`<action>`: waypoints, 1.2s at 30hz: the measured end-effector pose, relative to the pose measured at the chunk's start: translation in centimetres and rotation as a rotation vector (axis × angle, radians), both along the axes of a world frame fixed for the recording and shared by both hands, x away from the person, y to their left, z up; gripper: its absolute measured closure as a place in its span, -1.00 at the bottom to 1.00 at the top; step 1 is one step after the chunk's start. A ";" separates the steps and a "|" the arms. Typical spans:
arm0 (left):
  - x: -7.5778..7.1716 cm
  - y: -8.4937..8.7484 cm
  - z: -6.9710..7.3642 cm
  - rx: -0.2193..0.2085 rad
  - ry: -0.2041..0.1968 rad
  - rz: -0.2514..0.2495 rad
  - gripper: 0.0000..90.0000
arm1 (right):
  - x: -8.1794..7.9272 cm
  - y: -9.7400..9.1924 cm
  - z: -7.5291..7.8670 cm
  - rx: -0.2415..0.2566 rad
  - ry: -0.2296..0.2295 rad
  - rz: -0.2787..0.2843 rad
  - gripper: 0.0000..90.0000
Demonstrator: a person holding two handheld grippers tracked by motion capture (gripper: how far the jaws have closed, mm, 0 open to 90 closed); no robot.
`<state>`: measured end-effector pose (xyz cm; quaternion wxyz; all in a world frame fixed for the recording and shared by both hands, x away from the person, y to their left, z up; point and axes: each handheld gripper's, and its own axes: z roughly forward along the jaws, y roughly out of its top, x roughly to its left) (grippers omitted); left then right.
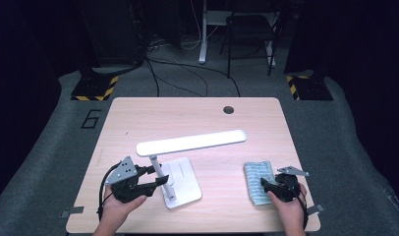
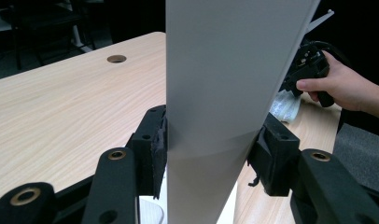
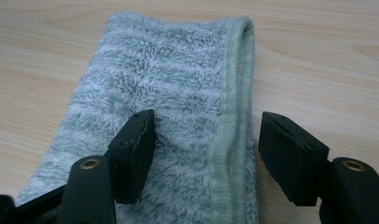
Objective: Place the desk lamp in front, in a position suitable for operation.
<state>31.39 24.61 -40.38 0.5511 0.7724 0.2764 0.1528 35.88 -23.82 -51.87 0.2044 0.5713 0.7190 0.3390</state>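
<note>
A white desk lamp stands at the table's front middle, its long head (image 1: 187, 142) level above a flat square base (image 1: 185, 179). My left gripper (image 1: 158, 179) is shut on the lamp's upright stem (image 2: 215, 93), one black pad pressed against each side of it. At the front right lies a folded pale-green towel (image 1: 258, 177). My right gripper (image 3: 206, 140) is open and low over the towel (image 3: 178, 70), straddling its stitched hem. Its left jaw is on the pile and its right jaw is over bare wood. The right gripper (image 2: 309, 65) also appears far off in the left gripper view.
The wooden table (image 1: 138, 118) has a round cable hole (image 1: 229, 109) near its far edge. Behind the table, cables run across the grey floor, and a dark chair (image 1: 251, 29) and a white desk leg stand there. Yellow-and-black striped stand bases sit at both far corners.
</note>
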 end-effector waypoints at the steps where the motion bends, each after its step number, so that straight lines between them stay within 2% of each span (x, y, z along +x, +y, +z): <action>1: 0.0 0.0 0.0 0.000 0.001 -0.003 0.14 | 0.0 0.1 0.0 -0.011 0.003 0.005 -0.15; 3: 0.0 0.0 0.0 0.003 0.000 -0.004 0.14 | -0.1 0.2 0.0 -0.013 -0.012 0.016 -0.07; 6: 0.0 0.1 0.0 0.001 0.000 -0.004 0.14 | -0.1 0.1 0.0 0.012 -0.001 0.024 0.04; 10: 0.1 0.1 0.0 -0.001 0.001 -0.005 0.14 | -0.2 0.1 0.0 0.040 0.006 0.053 0.32; 12: 0.1 0.1 -0.1 -0.005 -0.001 -0.009 0.14 | -0.2 0.2 0.0 0.067 0.015 0.041 0.41; 15: 0.1 0.0 -0.1 -0.017 0.001 -0.002 0.14 | -0.2 0.1 0.1 0.074 0.024 0.044 0.46; 17: 0.1 0.1 -0.1 -0.004 -0.003 -0.011 0.14 | -0.3 0.4 0.2 0.052 0.020 0.047 0.54; 21: 0.0 -0.1 -0.1 -0.004 -0.016 0.000 0.16 | -0.6 1.0 0.6 0.009 -0.007 0.052 0.62; 23: 0.0 -0.1 -0.2 -0.006 -0.014 -0.009 0.16 | -0.8 1.1 0.9 0.016 -0.024 0.070 0.63; 24: 0.0 -0.1 -0.2 -0.006 -0.020 -0.006 0.16 | -1.0 1.4 1.1 0.036 -0.035 0.069 0.63; 28: 0.1 -0.2 -0.3 -0.011 -0.028 -0.009 0.16 | -1.5 1.8 1.8 0.056 -0.089 0.074 0.63; 33: 0.1 -0.3 -0.4 -0.014 -0.025 -0.026 0.16 | -2.0 2.1 2.4 0.118 -0.110 0.099 0.63; 36: 0.1 -0.4 -0.4 -0.024 -0.031 -0.016 0.16 | -2.4 2.7 2.8 0.147 -0.130 0.121 0.63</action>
